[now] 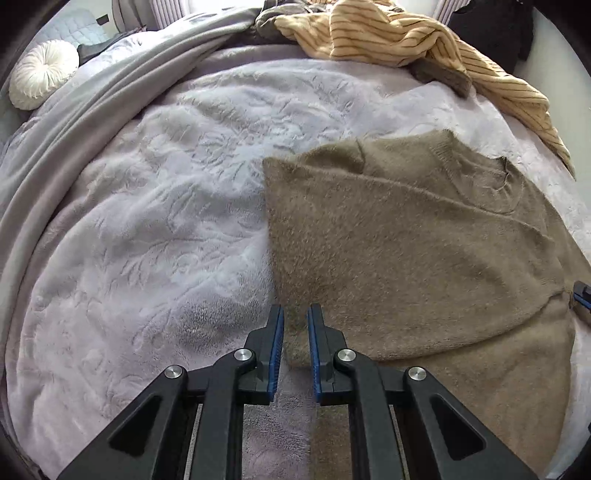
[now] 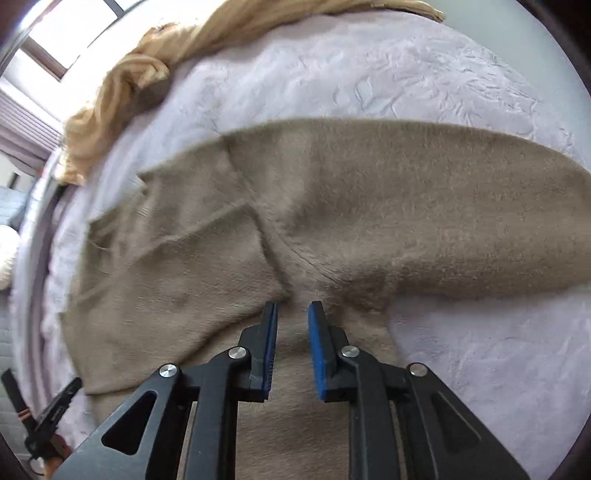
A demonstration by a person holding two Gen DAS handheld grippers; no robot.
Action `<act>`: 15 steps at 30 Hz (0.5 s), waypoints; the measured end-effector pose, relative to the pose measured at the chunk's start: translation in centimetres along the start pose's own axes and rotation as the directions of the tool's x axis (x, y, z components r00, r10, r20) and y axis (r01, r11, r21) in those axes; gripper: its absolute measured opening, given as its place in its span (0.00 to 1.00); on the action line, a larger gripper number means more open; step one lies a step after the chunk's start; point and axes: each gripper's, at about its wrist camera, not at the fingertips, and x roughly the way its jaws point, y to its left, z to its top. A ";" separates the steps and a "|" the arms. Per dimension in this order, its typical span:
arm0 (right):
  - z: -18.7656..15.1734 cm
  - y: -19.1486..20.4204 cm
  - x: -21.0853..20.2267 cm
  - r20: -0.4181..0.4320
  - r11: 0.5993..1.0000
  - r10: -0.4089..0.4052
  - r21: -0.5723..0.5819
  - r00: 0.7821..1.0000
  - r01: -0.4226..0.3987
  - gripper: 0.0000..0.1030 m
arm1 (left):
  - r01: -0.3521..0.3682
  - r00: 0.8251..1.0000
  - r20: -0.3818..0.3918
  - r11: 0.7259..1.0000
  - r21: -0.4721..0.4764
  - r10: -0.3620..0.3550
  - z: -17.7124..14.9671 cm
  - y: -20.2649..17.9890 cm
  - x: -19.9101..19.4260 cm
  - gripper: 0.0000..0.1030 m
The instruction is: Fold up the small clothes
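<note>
Sweater (image 1: 406,240) lies part-folded on blanket (image 1: 147,221); left gripper (image 1: 295,314), right gripper (image 2: 292,312) hover above, jaws apart, empty.

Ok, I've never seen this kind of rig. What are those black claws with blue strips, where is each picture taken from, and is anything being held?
There is no robot arm. A person holds a two-finger gripper in each hand, each with a fisheye camera looking along its fingers. One picture looks past the left gripper, the other past the right gripper. Both stand open over a fuzzy brown sweater, lying partly folded on a pale textured blanket. Neither holds anything. A striped tan garment lies crumpled at the far side, and a round white cushion sits far left.
</note>
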 end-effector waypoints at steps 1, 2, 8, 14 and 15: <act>0.3 0.3 -0.3 0.007 0.999 0.036 -0.005 0.999 -0.036 0.20 | -0.001 1.000 0.007 1.000 0.014 0.001 0.1 -0.5 -0.2 0.13; 0.6 0.8 -0.5 0.013 0.998 0.062 -0.021 0.998 -0.062 0.20 | -0.002 1.000 0.006 1.000 0.026 0.002 0.3 -1.0 -0.1 0.13; 1.4 3.7 3.6 -0.062 0.991 0.031 -0.126 0.998 -0.039 0.17 | -0.024 0.998 -0.063 0.999 0.029 0.026 -1.0 -1.6 4.3 0.15; 0.7 -0.4 3.0 -0.080 0.998 0.067 0.021 0.995 -0.065 0.20 | -0.040 0.997 -0.066 0.999 0.037 0.042 -1.4 -1.6 2.8 0.15; 0.5 -0.6 2.5 -0.090 0.999 0.048 0.021 0.995 -0.047 0.22 | -0.047 0.996 -0.069 0.998 0.034 0.049 -1.4 -1.7 2.4 0.15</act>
